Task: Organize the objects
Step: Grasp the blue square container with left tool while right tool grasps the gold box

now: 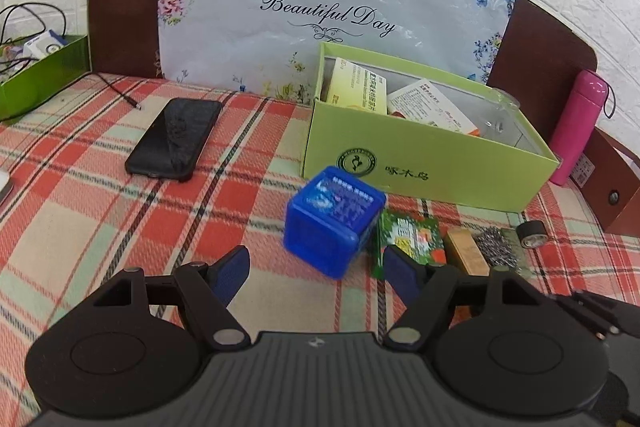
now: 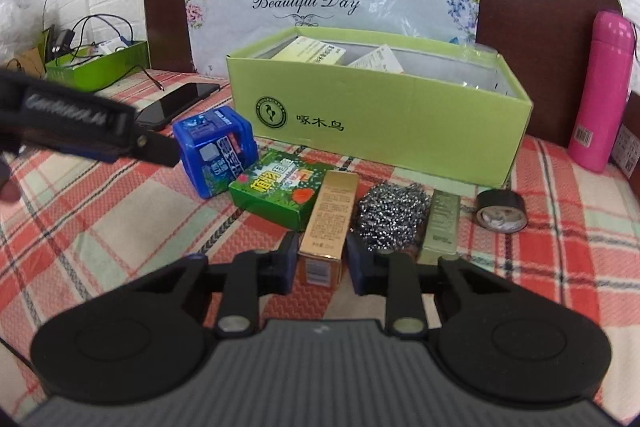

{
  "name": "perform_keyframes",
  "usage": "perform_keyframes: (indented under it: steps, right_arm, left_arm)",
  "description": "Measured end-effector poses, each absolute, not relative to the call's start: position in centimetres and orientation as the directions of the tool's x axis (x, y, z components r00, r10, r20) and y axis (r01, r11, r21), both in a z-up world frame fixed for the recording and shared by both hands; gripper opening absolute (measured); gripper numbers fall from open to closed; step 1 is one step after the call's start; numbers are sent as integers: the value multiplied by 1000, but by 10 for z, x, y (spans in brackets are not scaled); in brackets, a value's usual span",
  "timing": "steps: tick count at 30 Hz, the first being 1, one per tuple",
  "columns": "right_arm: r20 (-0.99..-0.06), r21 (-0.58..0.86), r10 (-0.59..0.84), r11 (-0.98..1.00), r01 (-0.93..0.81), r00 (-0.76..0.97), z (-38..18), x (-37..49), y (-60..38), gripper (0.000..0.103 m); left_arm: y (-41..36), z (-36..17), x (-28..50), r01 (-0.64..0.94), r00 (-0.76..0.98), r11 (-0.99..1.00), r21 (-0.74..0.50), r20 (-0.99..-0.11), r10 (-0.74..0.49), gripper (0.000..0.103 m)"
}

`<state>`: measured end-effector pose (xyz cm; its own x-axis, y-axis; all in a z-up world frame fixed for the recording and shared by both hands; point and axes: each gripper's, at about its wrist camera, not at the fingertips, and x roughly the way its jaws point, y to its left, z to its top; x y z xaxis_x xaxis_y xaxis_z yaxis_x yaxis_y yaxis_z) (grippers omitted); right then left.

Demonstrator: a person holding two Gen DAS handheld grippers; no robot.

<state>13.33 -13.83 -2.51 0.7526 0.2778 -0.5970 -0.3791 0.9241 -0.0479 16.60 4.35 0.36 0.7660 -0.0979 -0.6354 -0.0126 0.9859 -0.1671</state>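
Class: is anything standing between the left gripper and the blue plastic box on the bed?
Nothing visible. The left gripper has its jaws open with only bare plaid cover up to the blue plastic box; the green carton lies beside the box, not in front.

The blue tub (image 1: 334, 221) is motion-blurred in the left wrist view, its label unreadable. The left tool's right finger (image 1: 402, 273) covers part of the green packet (image 1: 412, 233) behind it. A white object (image 1: 4, 187) is cut off at the left picture edge. Inside the green box (image 2: 400, 119), cartons (image 2: 308, 53) show only their tops, print too small to read. The right tool's body hides the gold carton's (image 2: 328, 223) near end.
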Motion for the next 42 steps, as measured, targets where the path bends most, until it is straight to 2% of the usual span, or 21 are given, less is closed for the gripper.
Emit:
perform_keyframes:
  steps: [9, 14, 16, 22, 26, 29, 34, 42]
  right_arm:
    - [-553, -296, 206, 857, -422, 807, -17, 88, -151, 23]
    - [-527, -360, 224, 815, -455, 820, -21, 62, -146, 23]
    - [-520, -358, 252, 803, -477, 816, -21, 52, -143, 23]
    - [-574, -194, 374, 802, -565, 728, -21, 42, -140, 24]
    - [-539, -180, 344, 845, -504, 769, -17, 44, -147, 28]
    - [-537, -188, 282, 879, -438, 795, -15, 57, -153, 29]
    - [-542, -129, 298, 894, -428, 786, -15, 71, -163, 29]
    - [-566, -147, 274, 894, -423, 777, -29, 79, -162, 30]
  left_arm:
    - [27, 1, 213, 45, 749, 993, -111, -654, -107, 77]
    - [22, -12, 227, 67, 712, 994, -87, -694, -109, 76]
    - [25, -16, 223, 62, 712, 991, -118, -691, -127, 70]
    - [31, -16, 196, 40, 718, 989, -139, -685, -125, 69]
    - [28, -17, 165, 51, 712, 991, -122, -692, -122, 69]
    - [23, -18, 145, 69, 705, 986, -154, -691, -158, 69]
    - [11, -19, 127, 118, 693, 975, -186, -688, -215, 70]
    - [8, -20, 122, 126, 687, 974, -190, -691, -224, 70]
